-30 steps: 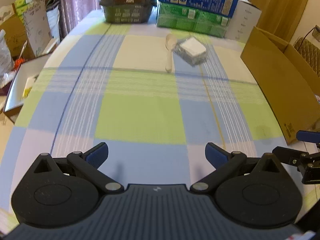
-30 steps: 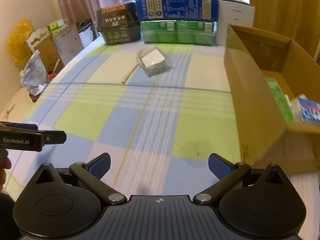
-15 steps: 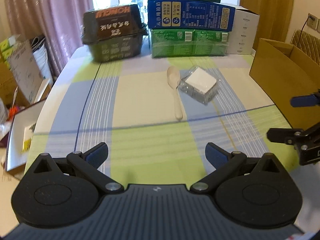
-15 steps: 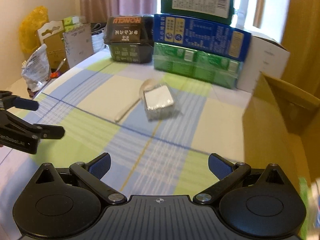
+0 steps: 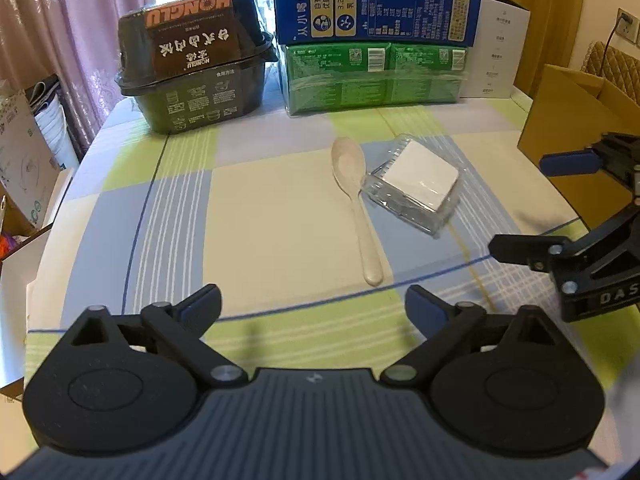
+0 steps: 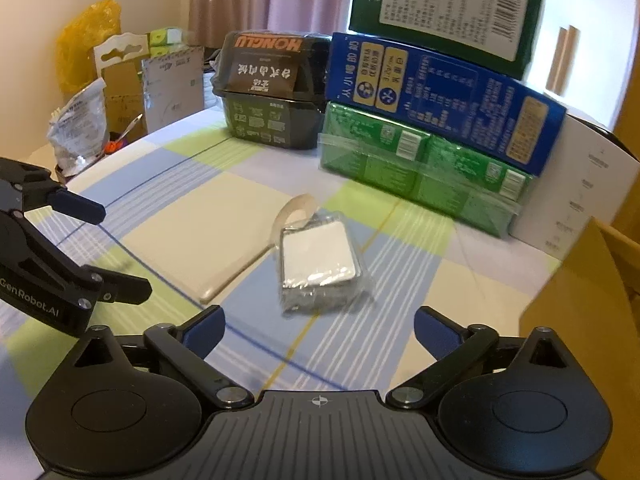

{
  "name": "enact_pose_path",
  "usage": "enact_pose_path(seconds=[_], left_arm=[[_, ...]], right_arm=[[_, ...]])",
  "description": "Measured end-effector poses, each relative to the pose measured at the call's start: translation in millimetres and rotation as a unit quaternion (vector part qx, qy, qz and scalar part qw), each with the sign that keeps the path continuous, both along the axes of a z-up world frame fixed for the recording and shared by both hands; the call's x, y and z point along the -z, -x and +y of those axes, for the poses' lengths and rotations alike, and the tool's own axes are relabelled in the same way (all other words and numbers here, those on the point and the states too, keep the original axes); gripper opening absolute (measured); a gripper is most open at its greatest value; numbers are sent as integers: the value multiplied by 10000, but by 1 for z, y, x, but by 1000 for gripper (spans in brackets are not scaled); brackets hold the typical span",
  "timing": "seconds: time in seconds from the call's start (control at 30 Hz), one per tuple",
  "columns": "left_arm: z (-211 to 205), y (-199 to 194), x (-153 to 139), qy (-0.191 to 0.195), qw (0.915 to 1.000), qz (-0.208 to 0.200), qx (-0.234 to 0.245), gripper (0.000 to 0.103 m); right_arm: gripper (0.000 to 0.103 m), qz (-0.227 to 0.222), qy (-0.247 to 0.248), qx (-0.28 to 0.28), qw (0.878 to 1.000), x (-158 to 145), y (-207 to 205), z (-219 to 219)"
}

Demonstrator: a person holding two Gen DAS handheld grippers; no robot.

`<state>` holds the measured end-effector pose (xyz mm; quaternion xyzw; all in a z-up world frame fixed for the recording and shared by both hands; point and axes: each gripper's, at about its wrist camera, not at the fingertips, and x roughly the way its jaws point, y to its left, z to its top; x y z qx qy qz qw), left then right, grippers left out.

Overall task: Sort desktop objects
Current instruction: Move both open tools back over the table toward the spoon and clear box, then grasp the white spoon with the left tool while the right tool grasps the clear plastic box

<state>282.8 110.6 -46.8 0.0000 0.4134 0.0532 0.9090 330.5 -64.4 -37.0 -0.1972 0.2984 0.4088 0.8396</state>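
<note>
Spoon (image 5: 356, 196) and clear plastic packet (image 5: 414, 184) lie together on the worktop (image 5: 256, 216), which is covered by a checked cloth in blue, green and cream. The spoon is pale and lies with its bowl toward the green carton (image 5: 374, 76) and its handle toward the camera of the left wrist view. The packet holds something white and flat, and it lies just beside the spoon; in the right wrist view it covers a part of the spoon bowl, so the two seem to touch. Behind the spoon, at the far edge of the worktop, the green carton carries a blue carton (image 5: 376, 8), and a black food container (image 5: 192, 64) stands to the left of the green carton, while a white box (image 5: 498, 48) stands to the right of it. A brown cardboard box (image 5: 576, 120) stands to the right of the packet, well apart from the spoon. The left tongs (image 5: 312, 308) hang above the cloth on the near side of the spoon, spread wide, and they hold nothing. The right tongs (image 6: 318, 330) are also spread wide and empty, just on the near side of the packet. Each tongs is visible at the edge of the other view.
</note>
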Motion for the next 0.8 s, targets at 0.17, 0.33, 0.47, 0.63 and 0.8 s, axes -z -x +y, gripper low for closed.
enact_pose_path(seconds=[0.17, 0.33, 0.47, 0.63, 0.8], left_arm=[[6, -10, 6, 9, 9999, -95, 47, 94], [7, -19, 12, 2, 9998, -118, 172, 94], [10, -27, 16, 70, 9997, -129, 182, 93], [13, -34, 19, 56, 9996, -155, 227, 92], [16, -38, 21, 79, 9996, -177, 201, 92]], right_arm=[[88, 51, -147, -41, 9999, 16, -16, 10], [87, 130, -289, -30, 9995, 30, -30, 19], [87, 120, -248, -39, 9996, 38, -38, 25], [84, 163, -217, -24, 9996, 46, -48, 30], [73, 238, -225, -111, 9994, 50, -55, 36]])
